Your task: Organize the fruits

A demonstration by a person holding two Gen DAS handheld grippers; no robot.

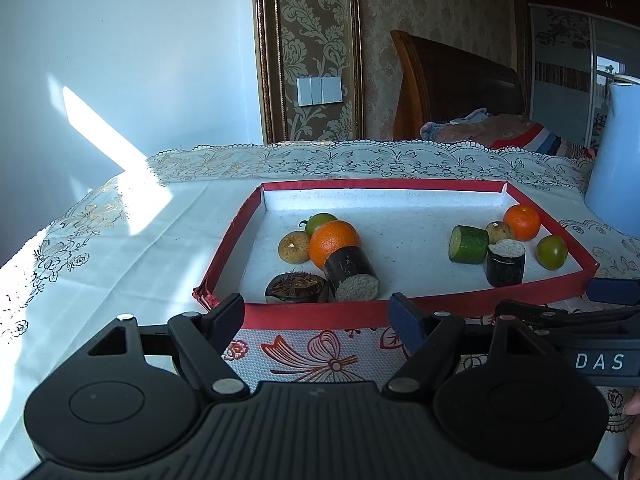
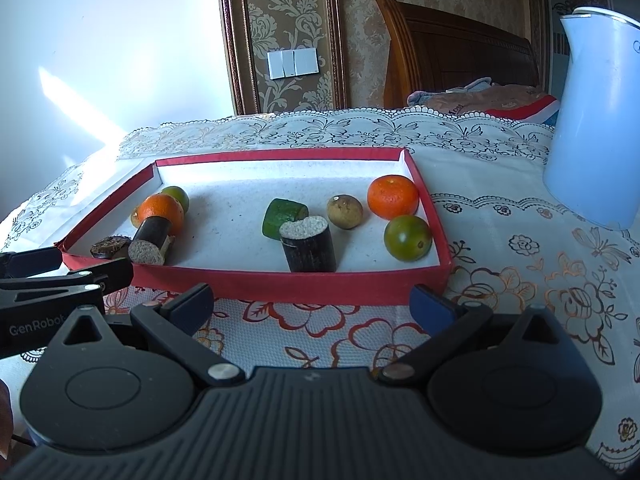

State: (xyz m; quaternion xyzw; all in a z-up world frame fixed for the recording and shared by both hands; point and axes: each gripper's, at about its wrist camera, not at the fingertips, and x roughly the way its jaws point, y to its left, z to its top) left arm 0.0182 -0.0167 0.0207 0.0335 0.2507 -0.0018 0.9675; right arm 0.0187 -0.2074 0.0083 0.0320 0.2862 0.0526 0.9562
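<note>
Left wrist view: we see the left gripper (image 1: 318, 320) with fingers spread wide, nothing between them, hovering short of the red tray (image 1: 320, 316). The tray's near wall runs straight across the gap between the fingertips. Ahead of the left finger, inside the tray, sits a tight cluster: dark brown flat piece (image 1: 296, 288), dark cane cylinder lying down (image 1: 352, 274) touching a big orange (image 1: 334, 242), a tan round fruit (image 1: 295, 246) and a green fruit (image 1: 320, 222) behind. Ahead and beyond the right finger is a second group: green cut chunk (image 1: 468, 245), upright dark cylinder (image 1: 506, 264), small tan fruit (image 1: 500, 232), small orange (image 1: 522, 222), green tomato-like fruit (image 1: 552, 252). The right gripper (image 1: 568, 312) pokes in past our right finger, beside the tray's near right corner. A pale blue kettle (image 1: 616, 176) stands far right on the lace tablecloth (image 1: 120, 240).

Right wrist view: right gripper (image 2: 314, 304) also wide apart, empty, just short of the tray's near wall (image 2: 280, 284). Straight ahead between the fingers: the upright dark cylinder (image 2: 310, 246) with the green chunk (image 2: 282, 216) touching behind it. Beyond the right finger: green fruit (image 2: 408, 238), orange (image 2: 393, 196), tan fruit (image 2: 345, 211). Beyond the left finger: the lying cylinder (image 2: 150, 240), orange (image 2: 162, 212), brown piece (image 2: 110, 247). Left gripper's fingers (image 2: 116, 274) enter from the left edge, apart, near the tray's corner. Kettle (image 2: 596, 120) is far right.
</note>
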